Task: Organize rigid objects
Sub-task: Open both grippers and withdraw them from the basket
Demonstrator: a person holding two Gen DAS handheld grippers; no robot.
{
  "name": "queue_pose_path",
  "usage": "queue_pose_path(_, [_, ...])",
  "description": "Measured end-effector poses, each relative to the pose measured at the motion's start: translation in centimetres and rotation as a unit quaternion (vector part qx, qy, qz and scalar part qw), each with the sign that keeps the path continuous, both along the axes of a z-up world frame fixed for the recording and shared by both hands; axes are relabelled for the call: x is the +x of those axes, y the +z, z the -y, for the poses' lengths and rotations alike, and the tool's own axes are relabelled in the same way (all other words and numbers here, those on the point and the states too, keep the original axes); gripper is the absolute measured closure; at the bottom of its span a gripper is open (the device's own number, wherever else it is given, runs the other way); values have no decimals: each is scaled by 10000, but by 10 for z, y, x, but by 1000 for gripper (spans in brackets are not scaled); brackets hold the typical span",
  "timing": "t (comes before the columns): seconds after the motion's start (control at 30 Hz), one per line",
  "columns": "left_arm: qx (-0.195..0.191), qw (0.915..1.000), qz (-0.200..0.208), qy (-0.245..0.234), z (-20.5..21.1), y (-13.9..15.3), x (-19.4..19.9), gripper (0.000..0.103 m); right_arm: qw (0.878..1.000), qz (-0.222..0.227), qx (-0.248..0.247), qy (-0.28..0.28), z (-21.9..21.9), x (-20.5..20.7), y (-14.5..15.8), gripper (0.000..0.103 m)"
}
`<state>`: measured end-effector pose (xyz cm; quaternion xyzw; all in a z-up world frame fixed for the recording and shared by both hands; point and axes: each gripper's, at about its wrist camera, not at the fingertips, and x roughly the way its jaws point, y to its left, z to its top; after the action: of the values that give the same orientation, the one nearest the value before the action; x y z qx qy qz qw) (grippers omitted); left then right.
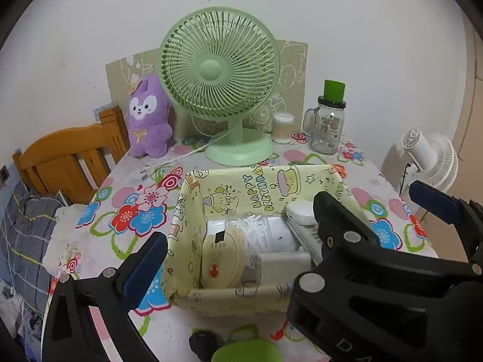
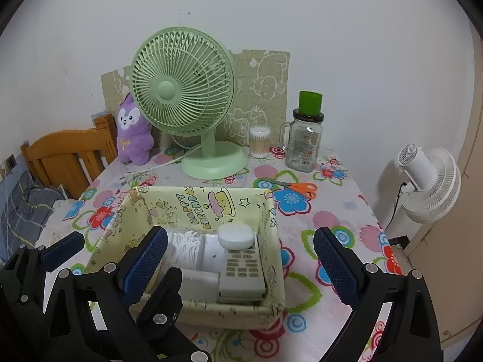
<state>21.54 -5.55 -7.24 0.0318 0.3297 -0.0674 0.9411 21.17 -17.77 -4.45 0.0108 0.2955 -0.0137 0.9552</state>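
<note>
A yellow fabric basket (image 1: 259,194) (image 2: 193,203) with a "Happy Birthday" print sits on the flowered tablecloth. Inside lie a grey-white remote (image 2: 241,271) (image 1: 305,235), a white round disc (image 2: 237,236) on the remote's far end, a cream round case (image 1: 222,259), a white frilly roll (image 2: 184,244) and white boxes. My right gripper (image 2: 240,250) hovers open over the basket's near half with nothing between its pads. My left gripper (image 1: 241,241) is open beside it on the left. Its right finger (image 2: 169,286) reaches between the right gripper's jaws and is hidden in the left wrist view.
A green desk fan (image 2: 181,84), purple plush (image 2: 132,132), cotton-swab tub (image 2: 259,143) and green-capped glass jar (image 2: 305,141) line the back wall. Orange scissors (image 2: 299,187) lie behind the basket. A white fan (image 2: 428,178) stands right, wooden furniture (image 2: 66,157) left. A green object (image 1: 246,351) lies near.
</note>
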Motion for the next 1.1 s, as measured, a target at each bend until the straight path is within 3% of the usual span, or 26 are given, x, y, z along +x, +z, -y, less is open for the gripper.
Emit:
queue_pose_path(0.7, [27,9991,413,-94,0,30,-75,0,9990,413,-153,-57,-2,-81,31,4])
queue_pose_path(1.1, [101,9989,431,-141,-6,28,-112,0,9991,402,-148,-36,-8,-119,29,4])
